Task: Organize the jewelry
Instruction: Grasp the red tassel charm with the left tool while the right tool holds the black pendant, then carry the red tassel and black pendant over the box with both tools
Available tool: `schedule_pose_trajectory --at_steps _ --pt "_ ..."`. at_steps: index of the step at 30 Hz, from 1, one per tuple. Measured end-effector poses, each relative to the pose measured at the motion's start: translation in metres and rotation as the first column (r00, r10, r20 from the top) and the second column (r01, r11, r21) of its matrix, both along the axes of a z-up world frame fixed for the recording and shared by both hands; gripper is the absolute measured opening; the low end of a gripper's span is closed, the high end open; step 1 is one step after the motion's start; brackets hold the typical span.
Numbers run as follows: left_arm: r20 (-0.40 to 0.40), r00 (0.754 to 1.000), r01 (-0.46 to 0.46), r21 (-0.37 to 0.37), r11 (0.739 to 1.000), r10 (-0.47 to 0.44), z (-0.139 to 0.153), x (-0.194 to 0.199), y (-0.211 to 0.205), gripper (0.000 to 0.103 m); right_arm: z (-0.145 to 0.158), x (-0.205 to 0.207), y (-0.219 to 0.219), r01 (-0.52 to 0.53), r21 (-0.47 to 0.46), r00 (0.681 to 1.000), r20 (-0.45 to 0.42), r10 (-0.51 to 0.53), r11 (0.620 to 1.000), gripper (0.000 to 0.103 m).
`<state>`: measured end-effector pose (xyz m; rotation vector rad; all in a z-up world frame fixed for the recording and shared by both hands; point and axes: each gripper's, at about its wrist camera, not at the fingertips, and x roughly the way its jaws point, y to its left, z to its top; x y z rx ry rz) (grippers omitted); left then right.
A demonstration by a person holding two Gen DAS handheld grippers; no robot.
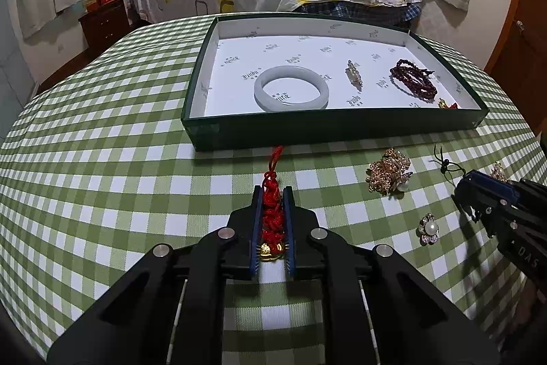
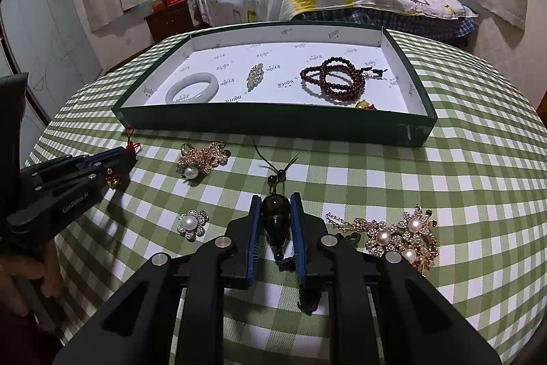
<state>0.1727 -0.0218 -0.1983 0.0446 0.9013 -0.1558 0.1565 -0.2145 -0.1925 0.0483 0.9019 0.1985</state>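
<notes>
Both grippers are low over the bench [image 1: 102, 159], which is covered with a green and white checked cloth, and each one has a piece of jewelry between its fingers. The left gripper [image 1: 272, 194] has its fingers nearly closed on a red knotted cord charm [image 1: 272, 211]; the blue pads press the braided part from both sides, the small gold ornament hangs at the back end, and the thin red loop lies forward on the cloth toward the box. The right gripper [image 2: 276, 204] has its fingers closed to a narrow gap around a dark oval bead pendant [image 2: 276, 221], whose black cord [image 2: 273, 159] spreads out in front. The grip on the thick middle of each piece seems chosen because the cords alone are too thin to pinch well. The green box [image 2: 273, 125] stands just beyond, open on top, with a white printed lining; inside it lie a pale jade bangle [image 2: 192, 87], a small rhinestone brooch [image 2: 254, 76], a dark red bead bracelet [image 2: 333, 81] and a small gold and red charm [image 2: 365, 105], set apart from each other so that they do not tangle. On the cloth a gold brooch with a pearl [image 2: 201, 161], a small pearl flower brooch [image 2: 191, 224] and a larger gold pearl brooch [image 2: 396, 238] are not yet sorted. In my judgement the next step is to lift both held pieces and carry them over the near wall into free places of the box.
</notes>
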Motion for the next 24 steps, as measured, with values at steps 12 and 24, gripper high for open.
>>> schedule_pose_trajectory --at_steps 12,24 --pt "0.054 0.999 0.002 -0.009 1.0 -0.002 0.025 -0.019 0.001 0.011 0.022 -0.015 0.001 0.003 0.024 0.998 0.055 -0.004 1.0 0.018" --pt "0.143 0.99 0.011 -0.051 0.999 -0.003 0.071 -0.037 0.003 0.011 0.061 -0.027 -0.001 0.002 0.051 0.99 0.142 -0.01 0.999 0.018"
